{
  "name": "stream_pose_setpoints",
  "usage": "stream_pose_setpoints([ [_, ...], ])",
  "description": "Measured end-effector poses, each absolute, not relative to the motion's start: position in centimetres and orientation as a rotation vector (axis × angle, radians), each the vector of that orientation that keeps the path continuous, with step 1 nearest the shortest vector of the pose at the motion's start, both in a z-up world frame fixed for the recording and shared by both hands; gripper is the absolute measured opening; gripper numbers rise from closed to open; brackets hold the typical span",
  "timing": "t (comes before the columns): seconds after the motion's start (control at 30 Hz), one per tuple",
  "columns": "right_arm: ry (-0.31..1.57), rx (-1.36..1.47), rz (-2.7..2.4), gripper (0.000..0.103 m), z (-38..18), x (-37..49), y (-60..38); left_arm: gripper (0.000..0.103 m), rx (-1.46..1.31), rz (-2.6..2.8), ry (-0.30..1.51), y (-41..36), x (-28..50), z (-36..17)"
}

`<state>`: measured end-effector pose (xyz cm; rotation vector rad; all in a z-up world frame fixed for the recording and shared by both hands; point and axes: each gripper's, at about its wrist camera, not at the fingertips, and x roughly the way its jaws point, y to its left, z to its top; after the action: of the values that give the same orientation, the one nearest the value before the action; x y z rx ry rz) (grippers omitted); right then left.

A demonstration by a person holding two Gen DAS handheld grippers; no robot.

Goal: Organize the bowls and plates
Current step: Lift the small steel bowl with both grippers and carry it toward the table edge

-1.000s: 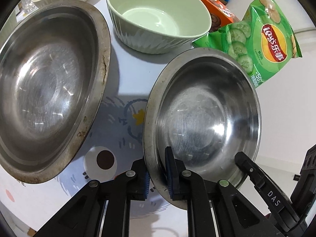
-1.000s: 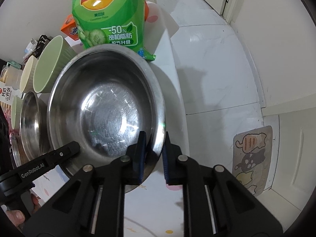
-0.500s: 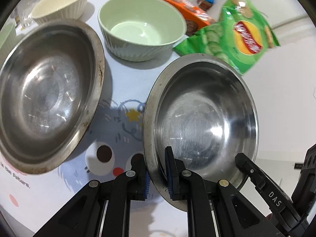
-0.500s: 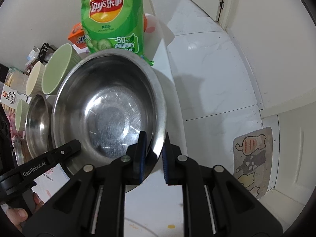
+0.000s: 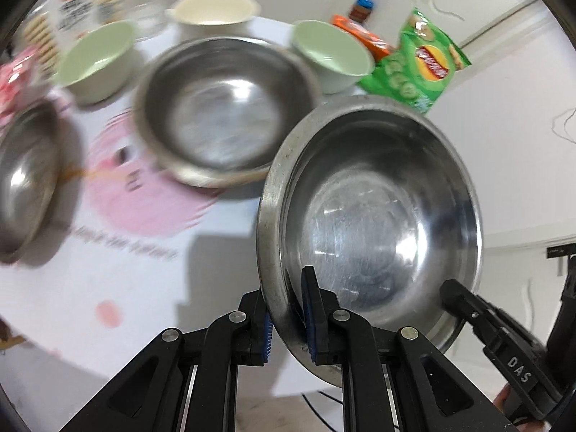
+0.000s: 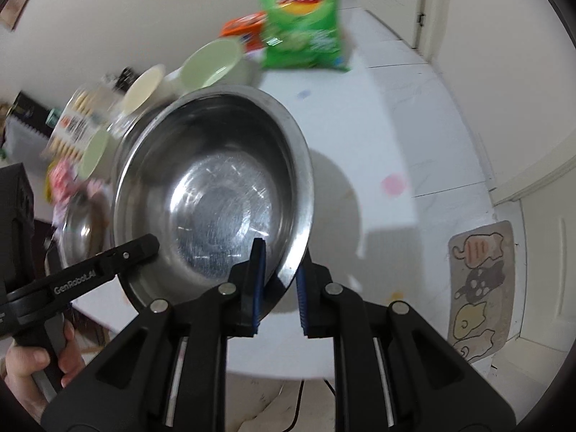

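1. Left wrist view: the left gripper (image 5: 286, 318) at bottom centre clamps the near rim of a steel bowl (image 5: 374, 223), which fills the lower right of the frame, tilted with its inside facing the camera and raised off the table (image 5: 108, 288).
2. At the lower right edge the tip of the right gripper (image 5: 464, 298) meets the same bowl's rim.
3. Upper centre of this view holds a second steel bowl (image 5: 223, 115) resting on the table, with a third steel dish (image 5: 25, 180) at the left edge.
4. Behind them stand two green bowls (image 5: 97, 57) (image 5: 331, 54) and a cream bowl (image 5: 214, 9); a green chip bag (image 5: 421, 61) sits at upper right.
5. Right wrist view: the right gripper (image 6: 279, 282) pinches the bowl's (image 6: 212, 194) rim at bottom centre, while the left gripper (image 6: 144, 246) grips the opposite rim at lower left.
6. The chip bag (image 6: 302, 18) lies at the top of this frame, blurred.
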<state>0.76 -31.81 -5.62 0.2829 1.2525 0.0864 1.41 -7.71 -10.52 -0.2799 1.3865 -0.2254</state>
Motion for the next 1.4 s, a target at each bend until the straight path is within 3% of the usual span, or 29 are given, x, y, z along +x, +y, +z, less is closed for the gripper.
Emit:
stream_pose_setpoints([
  [0.6,1.333,0.245,0.17,0.019,-10.9,-4.8,-19.1,0.014,-0.254,-0.153,1.396,3.6,-3.7,-14.4],
  [1.2,1.348,0.239,0.097,0.02,-13.7,-5.3,-16.9,0.015,-0.239,-0.177,1.408,3.2,-3.1,-15.7],
  [1.3,1.346,0.226,0.096,0.02,-13.6,-5.4,-16.7,0.017,-0.223,-0.18,1.4,3.0,-2.9,-15.8],
  [1.4,1.331,0.205,0.095,0.021,-13.3,-5.4,-16.4,0.026,-0.203,-0.171,1.399,3.1,-3.1,-15.7],
])
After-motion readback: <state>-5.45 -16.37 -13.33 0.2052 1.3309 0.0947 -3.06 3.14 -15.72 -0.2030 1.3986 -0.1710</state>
